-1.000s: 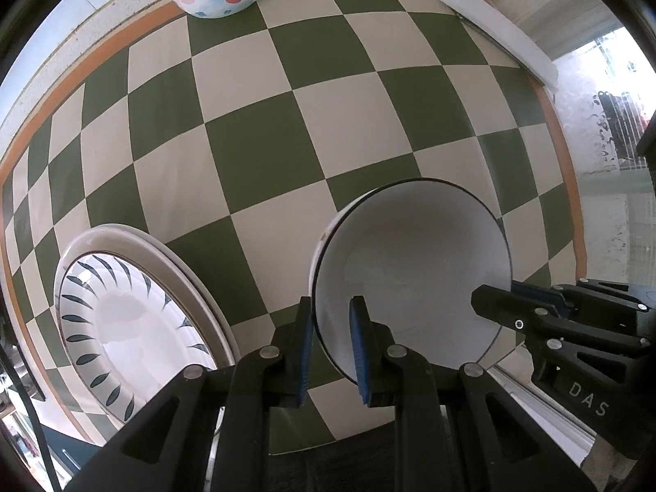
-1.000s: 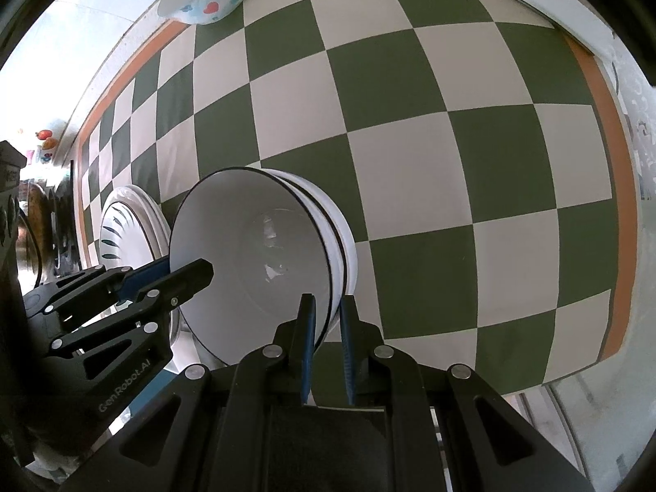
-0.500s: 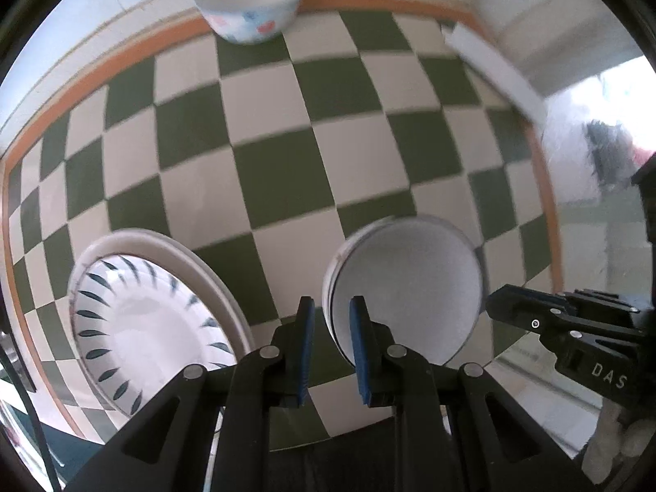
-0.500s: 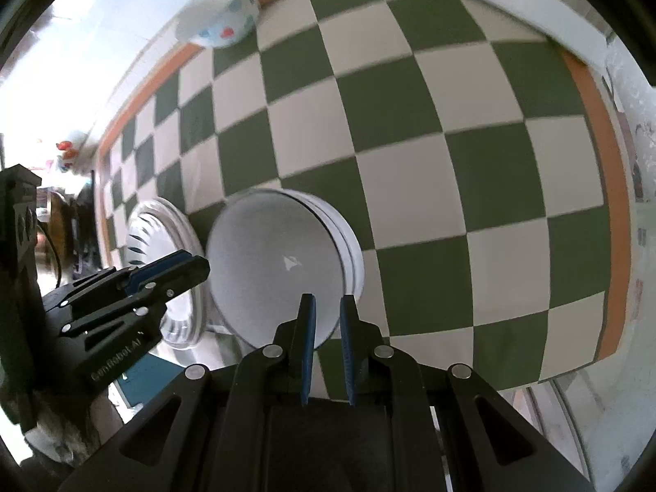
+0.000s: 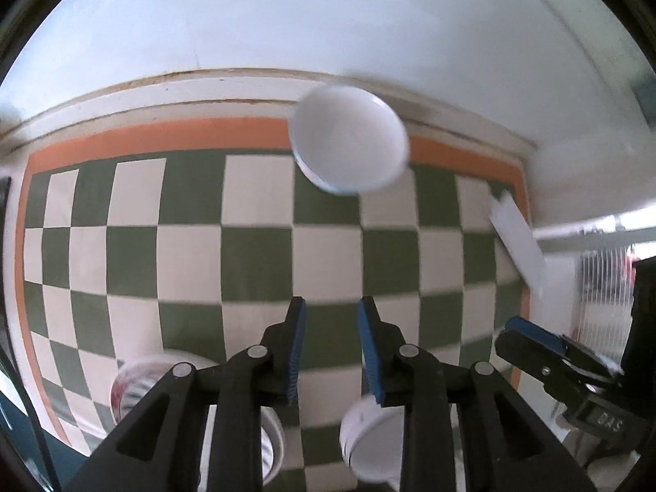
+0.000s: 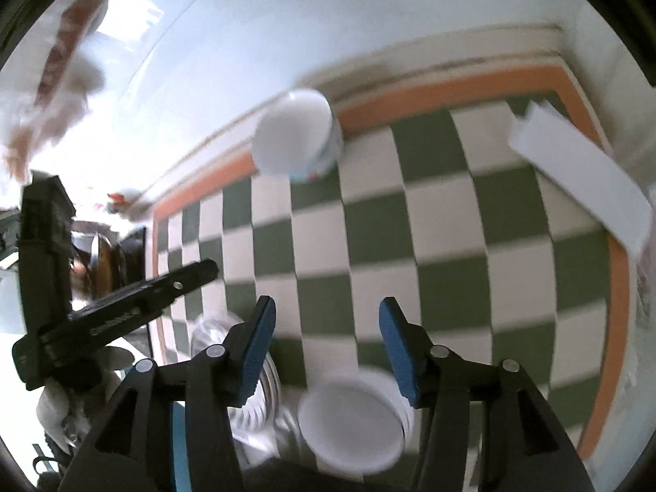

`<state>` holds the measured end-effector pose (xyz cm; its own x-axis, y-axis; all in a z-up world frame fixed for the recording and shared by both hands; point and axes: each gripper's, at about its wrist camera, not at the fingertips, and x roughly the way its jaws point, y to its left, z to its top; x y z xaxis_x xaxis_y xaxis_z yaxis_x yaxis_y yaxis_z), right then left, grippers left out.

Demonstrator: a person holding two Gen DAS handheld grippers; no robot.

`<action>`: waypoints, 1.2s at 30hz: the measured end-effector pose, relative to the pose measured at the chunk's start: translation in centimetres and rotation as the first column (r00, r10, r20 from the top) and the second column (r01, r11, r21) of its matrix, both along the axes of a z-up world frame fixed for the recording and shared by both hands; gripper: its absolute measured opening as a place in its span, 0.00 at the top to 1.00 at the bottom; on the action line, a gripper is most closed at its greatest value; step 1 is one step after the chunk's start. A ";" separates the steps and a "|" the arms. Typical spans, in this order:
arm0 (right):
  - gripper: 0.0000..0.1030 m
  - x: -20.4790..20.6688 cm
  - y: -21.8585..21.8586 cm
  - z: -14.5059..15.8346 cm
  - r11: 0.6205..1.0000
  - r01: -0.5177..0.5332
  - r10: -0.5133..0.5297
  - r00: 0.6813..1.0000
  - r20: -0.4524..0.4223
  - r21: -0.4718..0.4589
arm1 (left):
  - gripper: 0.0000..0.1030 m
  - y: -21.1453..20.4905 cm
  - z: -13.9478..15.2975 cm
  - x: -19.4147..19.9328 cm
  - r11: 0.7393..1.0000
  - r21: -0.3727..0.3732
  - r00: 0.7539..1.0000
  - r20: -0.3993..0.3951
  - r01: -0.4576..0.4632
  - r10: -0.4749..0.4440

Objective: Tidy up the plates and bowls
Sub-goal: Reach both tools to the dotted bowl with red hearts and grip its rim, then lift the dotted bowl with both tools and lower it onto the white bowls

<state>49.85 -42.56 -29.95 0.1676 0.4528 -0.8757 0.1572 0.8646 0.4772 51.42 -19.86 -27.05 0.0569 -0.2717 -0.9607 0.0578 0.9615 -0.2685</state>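
Two stacked white bowls (image 6: 348, 430) sit on the checkered tablecloth (image 5: 258, 254) beside a patterned plate (image 5: 131, 385); another bowl (image 5: 348, 139) rests at the far edge. Left gripper (image 5: 330, 348) and right gripper (image 6: 326, 348) hover above, jaws spread, holding nothing.

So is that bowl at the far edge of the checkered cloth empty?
Empty, as far as it shows: the bowl tilts its plain white inside toward both cameras, though blur hides fine detail.

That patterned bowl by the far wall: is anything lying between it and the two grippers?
Nothing visible does. Bare checkered cloth runs from the open left hand-held gripper and open right hand-held gripper to the patterned bowl. The stacked white bowls and striped plate sit near the grippers, off that line.
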 end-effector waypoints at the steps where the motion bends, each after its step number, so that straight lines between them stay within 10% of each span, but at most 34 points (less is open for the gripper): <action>1: 0.46 1.7 0.1 -0.5 1.000 0.000 0.000 1.000 0.001 0.007 | 0.77 0.3 -0.7 1.3 1.000 -0.002 1.000 -0.012 -0.023 0.023; 18: 0.46 16.5 2.1 -9.5 0.999 0.017 -0.019 0.998 -0.067 -0.030 | 0.77 0.1 -8.5 11.7 0.995 0.019 0.991 -0.094 -0.094 0.095; 20: 0.50 17.2 2.3 -10.3 0.999 0.017 -0.019 0.998 -0.065 -0.031 | 0.79 -0.1 -8.9 12.1 0.996 0.032 0.994 -0.076 -0.081 0.084; 24: 0.87 18.2 2.9 -11.9 0.999 0.011 -0.014 0.996 -0.085 -0.034 | 0.88 -0.5 -9.6 12.4 0.998 0.025 0.995 -0.073 -0.061 0.063; 36: 0.89 17.1 3.4 -10.7 0.997 0.004 -0.009 0.998 -0.061 -0.079 | 0.89 -1.1 -7.8 11.2 0.999 0.013 0.999 -0.033 -0.032 0.033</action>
<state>66.92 -39.16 -40.63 0.1151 0.3814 -0.9172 0.1901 0.8978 0.3972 62.67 -21.01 -34.84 0.0339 -0.2579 -0.9656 0.0178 0.9661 -0.2574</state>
